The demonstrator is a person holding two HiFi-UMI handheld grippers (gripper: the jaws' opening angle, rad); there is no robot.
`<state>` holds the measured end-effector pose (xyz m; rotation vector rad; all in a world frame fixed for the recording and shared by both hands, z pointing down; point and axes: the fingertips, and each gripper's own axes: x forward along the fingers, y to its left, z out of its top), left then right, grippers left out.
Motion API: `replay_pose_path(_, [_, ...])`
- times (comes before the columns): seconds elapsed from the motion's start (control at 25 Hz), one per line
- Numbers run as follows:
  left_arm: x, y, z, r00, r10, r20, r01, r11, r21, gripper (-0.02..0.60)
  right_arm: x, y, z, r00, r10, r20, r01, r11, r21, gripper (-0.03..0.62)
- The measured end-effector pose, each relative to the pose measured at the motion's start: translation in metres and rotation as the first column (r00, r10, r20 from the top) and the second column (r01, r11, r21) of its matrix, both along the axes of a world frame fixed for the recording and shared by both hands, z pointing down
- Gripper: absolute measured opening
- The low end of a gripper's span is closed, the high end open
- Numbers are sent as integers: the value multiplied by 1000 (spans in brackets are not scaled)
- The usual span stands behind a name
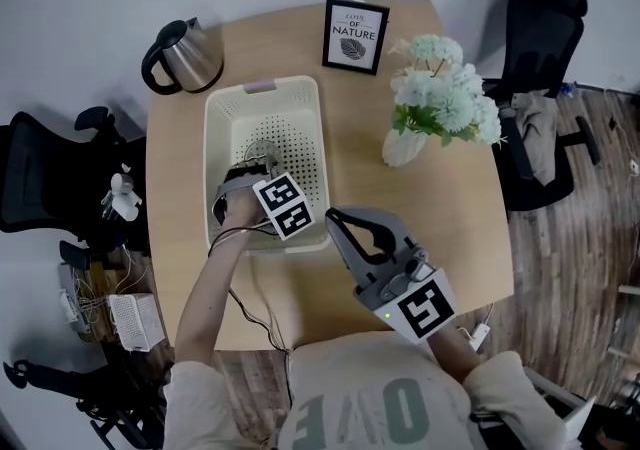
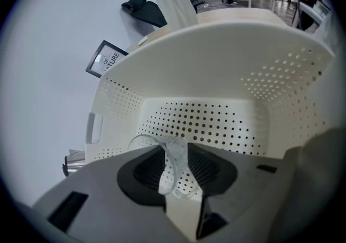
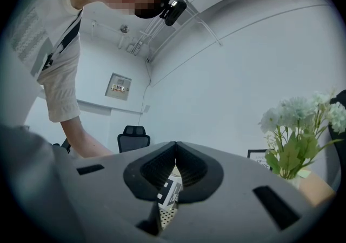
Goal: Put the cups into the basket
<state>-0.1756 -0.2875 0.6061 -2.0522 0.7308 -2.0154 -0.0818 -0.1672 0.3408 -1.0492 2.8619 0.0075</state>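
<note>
Left hand-held gripper [image 2: 175, 152] apart round clear cup [image 2: 173, 167] in basket [image 2: 227, 74]; right hand-held gripper [image 3: 175, 150] closed, empty; brushing pad could topple cup.

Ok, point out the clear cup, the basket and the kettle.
clear cup [image 2: 174, 156], left gripper view, on its see-through side wall.
basket [image 1: 211, 153], head view, on its bare left rim.
kettle [image 1: 195, 58], head view, on its steel body.

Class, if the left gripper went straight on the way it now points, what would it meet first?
The left gripper would first meet the clear cup between its open jaws; beyond that, probably the basket's holed bottom.
</note>
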Motion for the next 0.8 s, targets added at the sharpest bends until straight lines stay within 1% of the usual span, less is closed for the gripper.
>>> replay_pose_path(0.12, [0,-1,-19,1000,-8,-22,9,999,46,133,1,4,-6,1000,2,-4,-2,1000,18,-2])
replay_pose_path(0.2, [1,-1,-39,998,-16,-58,21,995,95,132,-1,9,-10,1000,1,-6,-1,1000,28,-2])
replay_pose_path(0.32, [7,1,-85,985,-26,-171,59,980,192,130,-4,19,-17,1000,-7,-9,8,999,40,-2])
replay_pose_path(0.4, [14,3,-122,961,-22,-277,96,962,257,129,-4,23,-21,1000,-1,-16,2,999,53,-2])
replay_pose_path(0.44, [18,4,-142,941,-16,-339,121,949,292,129,-4,25,-23,1000,7,-20,-6,998,59,-2])
replay_pose_path(0.48, [20,7,-164,918,-8,-397,152,931,332,123,-4,26,-25,1000,18,-24,-16,998,64,-2])
replay_pose_path(0.52, [22,11,-185,896,5,-445,183,907,379,93,-4,27,-26,999,31,-28,-29,997,69,-2])
replay_pose_path(0.56, [23,16,-205,879,23,-476,209,878,430,40,-3,28,-28,999,44,-31,-42,996,74,-2])
replay_pose_path(0.6, [24,23,-222,867,45,-496,229,849,477,8,-3,29,-30,998,57,-33,-55,995,79,-2])
replay_pose_path(0.64, [26,30,-237,853,70,-518,245,822,514,8,-2,30,-32,997,71,-34,-68,994,83,-2])
replay_pose_path(0.68, [30,39,-250,829,99,-551,263,800,540,8,0,31,-34,996,84,-34,-81,993,88,-2])
replay_pose_path(0.72, [34,49,-263,792,133,-595,288,779,558,8,1,32,-36,994,100,-35,-96,991,94,-2])
replay_pose_path(0.8, [40,72,-290,693,214,-689,356,729,584,8,4,33,-39,991,131,-37,-127,987,102,-2])
